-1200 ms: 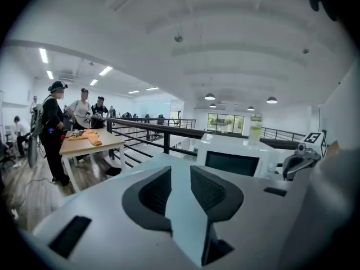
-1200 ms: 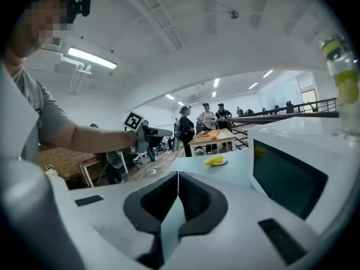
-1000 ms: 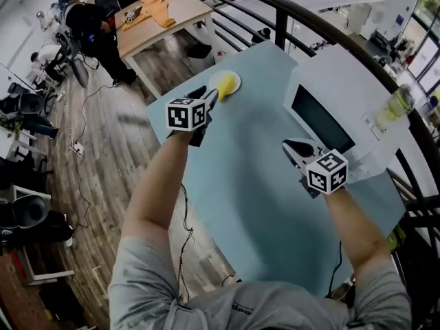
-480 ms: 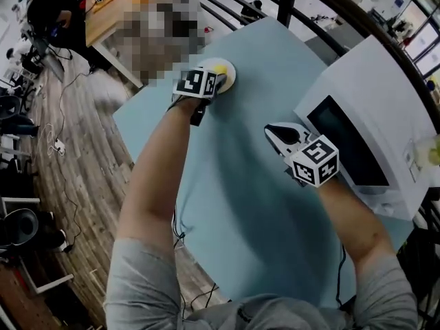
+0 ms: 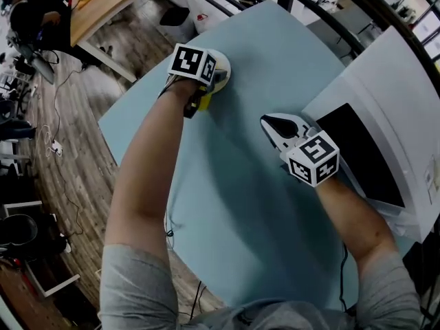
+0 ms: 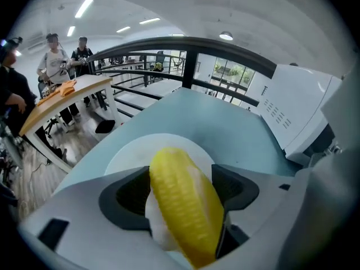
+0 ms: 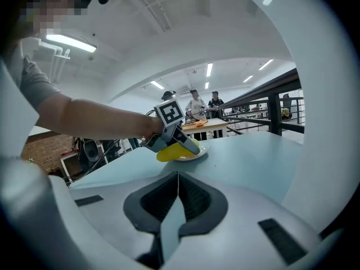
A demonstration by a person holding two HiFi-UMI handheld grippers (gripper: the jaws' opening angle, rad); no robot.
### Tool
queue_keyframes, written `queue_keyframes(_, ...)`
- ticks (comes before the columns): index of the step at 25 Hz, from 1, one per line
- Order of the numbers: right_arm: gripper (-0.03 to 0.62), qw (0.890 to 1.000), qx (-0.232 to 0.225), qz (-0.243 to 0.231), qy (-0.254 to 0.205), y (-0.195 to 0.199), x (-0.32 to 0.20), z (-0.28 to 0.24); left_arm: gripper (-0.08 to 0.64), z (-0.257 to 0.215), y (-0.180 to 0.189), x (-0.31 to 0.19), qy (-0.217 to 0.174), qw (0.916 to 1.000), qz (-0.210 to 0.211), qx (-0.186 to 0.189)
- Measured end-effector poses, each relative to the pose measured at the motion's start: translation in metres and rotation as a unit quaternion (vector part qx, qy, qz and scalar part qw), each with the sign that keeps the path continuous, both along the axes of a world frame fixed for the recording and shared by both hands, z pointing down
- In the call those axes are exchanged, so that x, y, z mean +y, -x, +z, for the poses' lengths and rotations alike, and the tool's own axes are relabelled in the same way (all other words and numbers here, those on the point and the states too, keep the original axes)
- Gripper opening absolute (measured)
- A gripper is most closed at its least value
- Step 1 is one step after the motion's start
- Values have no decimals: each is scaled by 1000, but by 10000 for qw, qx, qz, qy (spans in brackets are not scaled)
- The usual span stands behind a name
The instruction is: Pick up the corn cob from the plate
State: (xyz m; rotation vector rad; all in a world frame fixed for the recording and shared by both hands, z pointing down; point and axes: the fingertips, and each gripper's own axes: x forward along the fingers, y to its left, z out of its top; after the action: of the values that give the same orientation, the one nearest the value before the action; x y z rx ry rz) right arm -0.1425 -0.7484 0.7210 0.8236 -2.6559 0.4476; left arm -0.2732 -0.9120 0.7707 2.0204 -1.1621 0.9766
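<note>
One plump yellow corn cob (image 6: 184, 212), its kernels in neat rows with a pale sheen along one side, lies on a round white plate (image 6: 130, 153). It sits lengthwise between the jaws of my left tool (image 6: 181, 185), which are opening wide and stand on either side of it.

The plate rests close to the far left edge of the pale blue desk (image 5: 261, 205), with wooden plank floor (image 5: 75, 136) beyond that edge. Between my two tools the desk top is bare.

My right tool (image 7: 178, 184) has its jaws pressed together on nothing and hangs over the middle of the desk, well apart from the plate. Just to its right stands a white boxy appliance with a dark window (image 5: 385, 115). A black metal railing (image 5: 357, 5) runs behind the desk's far edge, and a light wooden table (image 5: 96, 5) with people at it stands farther off.
</note>
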Motion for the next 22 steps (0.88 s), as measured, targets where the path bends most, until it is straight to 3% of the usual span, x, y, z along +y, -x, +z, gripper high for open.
queue_keyframes(8, 17, 10000, 12, 15, -66, 9, -6, -1, 313, 0, -8, 1, 327, 9991, 37, 253)
queue_keyframes(15, 17, 9999, 108, 36, -120, 12, -4, -3, 296, -7, -4, 2, 99, 9984, -185, 523)
queue_keyframes(22, 17, 9995, 170, 96, -260, 5, -3, -34, 281, -51, -1, 5, -271, 9973, -274, 628)
